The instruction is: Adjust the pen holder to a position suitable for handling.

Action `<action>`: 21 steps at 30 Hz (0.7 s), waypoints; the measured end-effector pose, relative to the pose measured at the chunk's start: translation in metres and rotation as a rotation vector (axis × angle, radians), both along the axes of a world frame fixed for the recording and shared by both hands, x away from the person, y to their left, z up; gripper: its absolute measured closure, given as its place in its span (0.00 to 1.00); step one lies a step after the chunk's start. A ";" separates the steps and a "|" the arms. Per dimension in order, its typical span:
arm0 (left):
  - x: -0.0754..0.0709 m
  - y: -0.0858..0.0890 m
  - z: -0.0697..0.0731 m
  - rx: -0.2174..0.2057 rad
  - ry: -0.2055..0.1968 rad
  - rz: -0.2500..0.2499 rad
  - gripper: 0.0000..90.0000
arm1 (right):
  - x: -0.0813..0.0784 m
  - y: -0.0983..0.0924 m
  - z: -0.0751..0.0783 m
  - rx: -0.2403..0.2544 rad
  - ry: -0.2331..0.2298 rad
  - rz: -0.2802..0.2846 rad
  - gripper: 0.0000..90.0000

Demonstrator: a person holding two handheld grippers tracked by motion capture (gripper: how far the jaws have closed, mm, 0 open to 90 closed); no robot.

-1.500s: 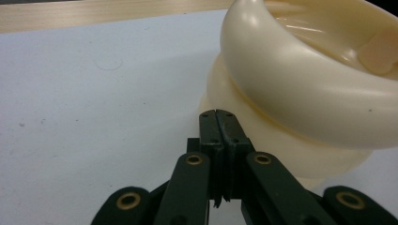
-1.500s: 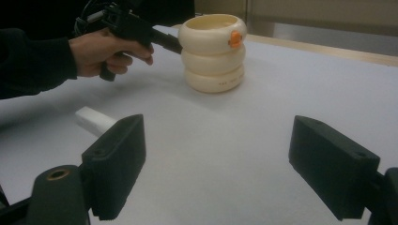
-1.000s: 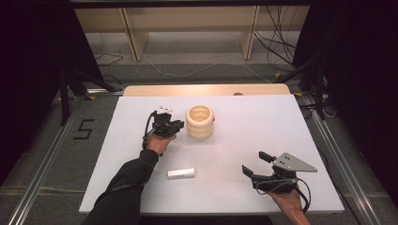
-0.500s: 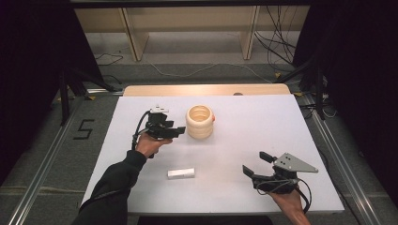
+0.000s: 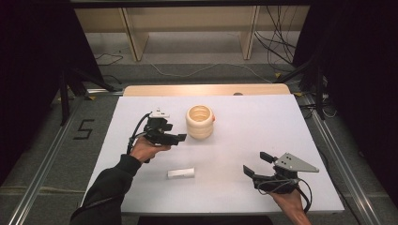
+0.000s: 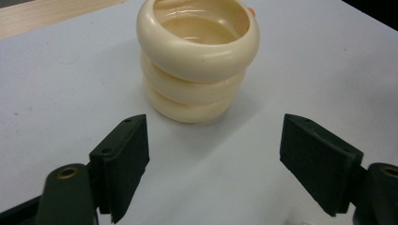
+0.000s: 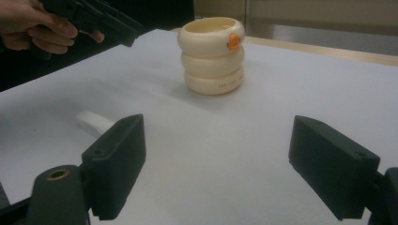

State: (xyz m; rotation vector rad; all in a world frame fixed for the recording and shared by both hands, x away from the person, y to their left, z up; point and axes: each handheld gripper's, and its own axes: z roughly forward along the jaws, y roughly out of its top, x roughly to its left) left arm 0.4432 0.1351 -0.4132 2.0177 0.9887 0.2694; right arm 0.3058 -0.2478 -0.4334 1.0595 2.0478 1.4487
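The left gripper (image 5: 180, 137), left of centre in the high view, has just been opening its jaws; they stand wide with nothing between them, just short of the cream ringed cup (image 5: 200, 122), which stands upright mid-table (apparently released, so this placement looks done). At lower right, the right gripper (image 5: 257, 165) is also wide open and empty.

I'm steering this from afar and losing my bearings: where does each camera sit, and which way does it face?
High view: above the person's side, looking forward and down on the white table; both forearms, left hand-held gripper and right hand-held gripper show.
Left gripper view: rides the left hand-held gripper, faces the cream ribbed three-ring plastic cup; its open black jaws show.
Right gripper view: rides the right hand-held gripper, looks across the table; its open jaws and the left hand show.
Shared: all three show the cup; high and right views share the small white cylinder.
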 end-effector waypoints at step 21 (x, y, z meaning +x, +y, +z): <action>-0.029 -0.003 0.000 0.080 0.034 -0.114 0.19 | 0.000 0.001 -0.001 -0.007 0.005 -0.002 0.22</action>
